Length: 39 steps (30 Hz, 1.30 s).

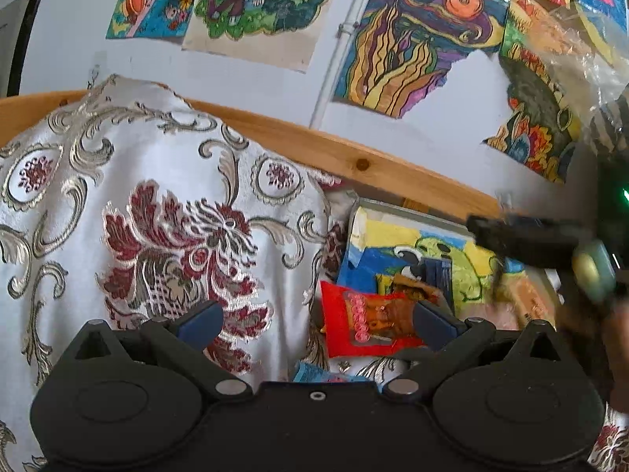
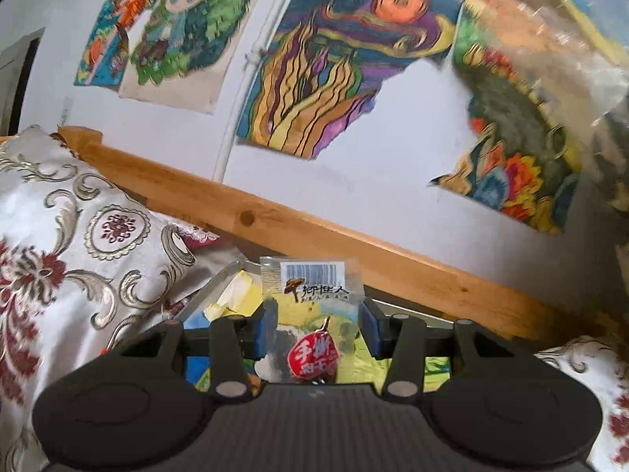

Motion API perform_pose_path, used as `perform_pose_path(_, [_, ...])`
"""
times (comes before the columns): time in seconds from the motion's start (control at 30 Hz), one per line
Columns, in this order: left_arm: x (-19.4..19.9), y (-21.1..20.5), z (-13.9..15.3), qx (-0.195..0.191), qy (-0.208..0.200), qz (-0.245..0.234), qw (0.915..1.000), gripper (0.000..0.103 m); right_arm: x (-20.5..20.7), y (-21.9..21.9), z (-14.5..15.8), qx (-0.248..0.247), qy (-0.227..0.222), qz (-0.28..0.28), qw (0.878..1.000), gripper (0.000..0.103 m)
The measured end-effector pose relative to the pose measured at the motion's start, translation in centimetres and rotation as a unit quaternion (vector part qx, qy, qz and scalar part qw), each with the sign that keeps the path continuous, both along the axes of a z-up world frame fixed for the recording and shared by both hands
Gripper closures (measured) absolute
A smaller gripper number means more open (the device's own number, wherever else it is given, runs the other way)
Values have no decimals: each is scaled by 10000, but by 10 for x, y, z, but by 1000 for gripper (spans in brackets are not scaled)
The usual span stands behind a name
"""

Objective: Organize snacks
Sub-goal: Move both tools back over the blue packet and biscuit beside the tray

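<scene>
Below the drawing-covered wall, the right gripper (image 2: 318, 324) clamps a clear snack packet (image 2: 312, 306) upright for sorting, while the left gripper (image 1: 316, 316) gapes wide and empty above a red snack packet (image 1: 365, 324) near the tray's (image 1: 369, 206) left edge.

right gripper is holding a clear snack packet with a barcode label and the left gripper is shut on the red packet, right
Not quite. The left gripper is open: in the left wrist view its fingers stand wide apart, and the red packet lies beyond them, ungripped. The rest holds: the right wrist view shows the right gripper shut on the clear packet with the barcode label.
</scene>
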<state>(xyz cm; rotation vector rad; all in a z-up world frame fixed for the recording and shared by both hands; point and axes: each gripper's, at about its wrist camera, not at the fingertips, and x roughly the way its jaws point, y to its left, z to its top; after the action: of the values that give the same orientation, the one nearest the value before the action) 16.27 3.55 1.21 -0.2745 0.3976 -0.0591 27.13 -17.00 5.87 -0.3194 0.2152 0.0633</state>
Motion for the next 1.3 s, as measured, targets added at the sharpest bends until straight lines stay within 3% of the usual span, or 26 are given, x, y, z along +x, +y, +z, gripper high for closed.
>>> perform_pose_path(0.07, [3, -1, -4, 0, 67, -26, 10000, 1, 14, 3, -1, 7, 169, -44, 9998, 51])
perform_pose_path(0.13, [6, -1, -8, -8, 127, -44, 9999, 1, 25, 3, -4, -12, 337, -58, 9994, 35])
perform_pose_path(0.2, [8, -1, -11, -13, 174, -67, 9998, 1, 29, 1, -7, -35, 460, -47, 9989, 27])
perform_pose_path(0.4, [9, 0, -13, 18, 195, -36, 9998, 1, 9, -16, -8, 101, 521, 32, 9986, 15])
perform_pose_path(0.53, [4, 0, -9, 68, 134, 15, 9999, 1, -22, -28, -2, 217, 322, 156, 9991, 3])
perform_pose_path(0.93, [-42, -4, 8, 440, -135, 13, 9989, 1, -132, -49, -5, 533, 181, 458, 9974, 0])
perform_pose_path(1.3, [-107, -8, -6, 771, 168, -289, 9965, 1, -214, -35, -31, 264, 513, 598, 9965, 0])
